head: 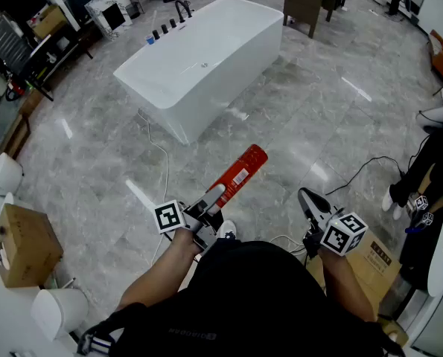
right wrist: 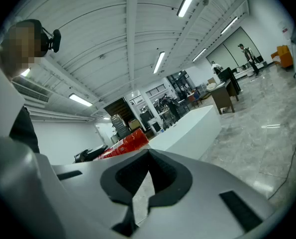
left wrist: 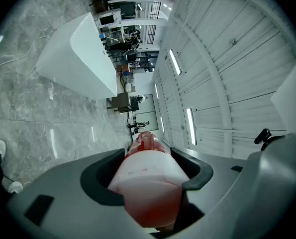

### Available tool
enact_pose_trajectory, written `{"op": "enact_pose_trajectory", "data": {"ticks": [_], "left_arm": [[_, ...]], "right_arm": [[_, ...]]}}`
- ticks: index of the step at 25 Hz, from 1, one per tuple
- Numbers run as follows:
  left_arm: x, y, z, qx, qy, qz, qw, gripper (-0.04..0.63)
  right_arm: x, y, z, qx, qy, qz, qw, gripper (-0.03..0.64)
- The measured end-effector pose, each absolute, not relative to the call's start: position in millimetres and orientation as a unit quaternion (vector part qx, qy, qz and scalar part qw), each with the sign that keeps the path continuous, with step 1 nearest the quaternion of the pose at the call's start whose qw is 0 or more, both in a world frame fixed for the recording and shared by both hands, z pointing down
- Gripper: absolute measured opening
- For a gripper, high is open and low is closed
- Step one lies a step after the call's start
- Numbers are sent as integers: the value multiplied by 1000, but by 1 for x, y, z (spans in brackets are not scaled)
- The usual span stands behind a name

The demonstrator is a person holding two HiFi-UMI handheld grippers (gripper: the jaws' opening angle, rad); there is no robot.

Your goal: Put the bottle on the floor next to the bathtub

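Observation:
A red bottle (head: 238,173) with a pale cap end is held in the air, pointing toward the white bathtub (head: 206,58). My left gripper (head: 210,203) is shut on it near the cap end. In the left gripper view the bottle (left wrist: 148,183) fills the gap between the jaws of the left gripper (left wrist: 148,168), and the bathtub (left wrist: 80,59) stands ahead on the grey marble floor. My right gripper (head: 310,199) hovers at the lower right with nothing in it. In its own view the right gripper (right wrist: 148,156) has its jaws together; the bottle (right wrist: 123,144) and bathtub (right wrist: 187,128) show beyond.
A white cable (head: 161,155) trails over the floor by the tub's near corner. A black cable (head: 362,169) lies at the right. A cardboard box (head: 24,244) and white bins (head: 57,311) sit at the left. A dark desk (head: 307,2) stands beyond the tub.

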State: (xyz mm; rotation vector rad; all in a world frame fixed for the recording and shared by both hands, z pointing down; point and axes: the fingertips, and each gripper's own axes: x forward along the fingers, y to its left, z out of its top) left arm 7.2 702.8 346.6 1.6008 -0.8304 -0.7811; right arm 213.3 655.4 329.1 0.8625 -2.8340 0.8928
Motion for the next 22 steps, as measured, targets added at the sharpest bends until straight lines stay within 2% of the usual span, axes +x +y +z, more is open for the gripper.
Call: {"op": "enact_pose_trajectory", "data": {"ticks": [12, 18, 22], "left_arm": [[-3, 690, 341, 671, -340, -349, 559, 301], [-13, 682, 346, 670, -342, -346, 560, 301], [-23, 676, 352, 668, -344, -348, 561, 301]], "right_arm": [[203, 651, 332, 289, -914, 282, 31, 37], [190, 644, 328, 270, -903, 333, -2, 40], [181, 634, 347, 294, -902, 312, 49, 40]]}}
